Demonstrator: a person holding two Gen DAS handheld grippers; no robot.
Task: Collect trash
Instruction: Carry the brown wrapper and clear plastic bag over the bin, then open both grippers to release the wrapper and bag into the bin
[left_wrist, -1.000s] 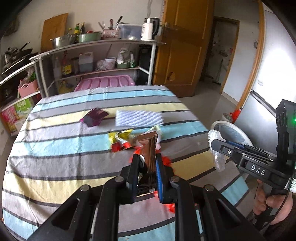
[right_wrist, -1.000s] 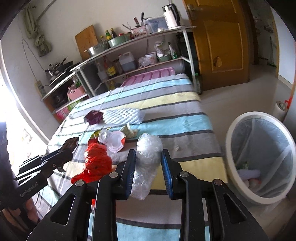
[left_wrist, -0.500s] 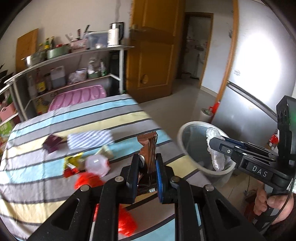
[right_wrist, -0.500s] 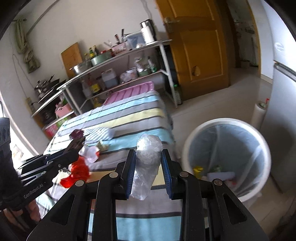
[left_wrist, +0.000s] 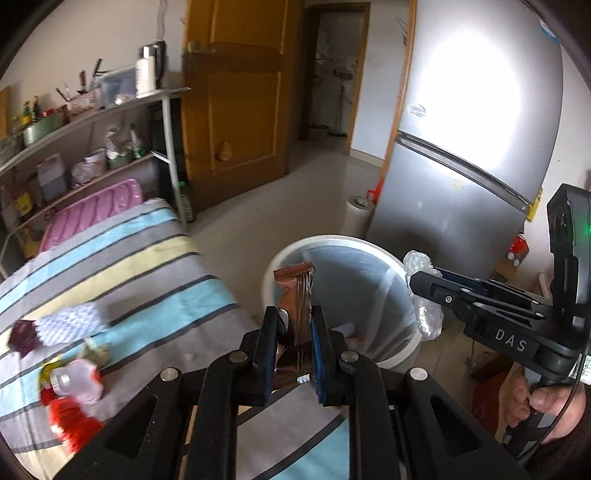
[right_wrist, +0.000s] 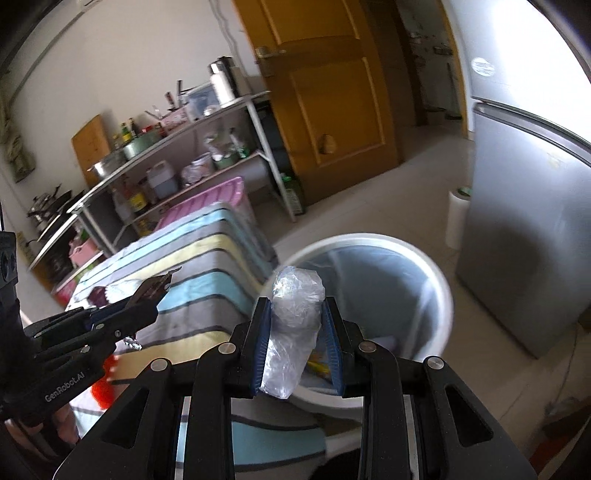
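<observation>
Two pieces of trash are in hand. The left gripper (left_wrist: 294, 332) is clamped tight on a brown wrapper (left_wrist: 295, 295), and the right gripper (right_wrist: 297, 332) is closed part-way on a crumpled clear plastic bag (right_wrist: 295, 317), pads pressing its sides.

A second ago both claws looked across the striped tablecloth (left_wrist: 122, 266); now the white trash bin (left_wrist: 399, 266) fills the view beyond each set of fingertips, at about 12 to 1 o'clock of the left gripper. Judging by that, the carry is nearly over and letting go over the bin is the next step.

The wrapper stands with its long axis along the fingers, its crimped end pointing up and away toward the bin. The bag also runs lengthwise between the jaws, bulging past the tips, its tail hanging toward the camera.

More litter remains on the cloth at 8 o'clock in the left view: a red bag (left_wrist: 70, 424), a plastic cup (left_wrist: 75, 380) and white foam netting (left_wrist: 70, 323).
</observation>
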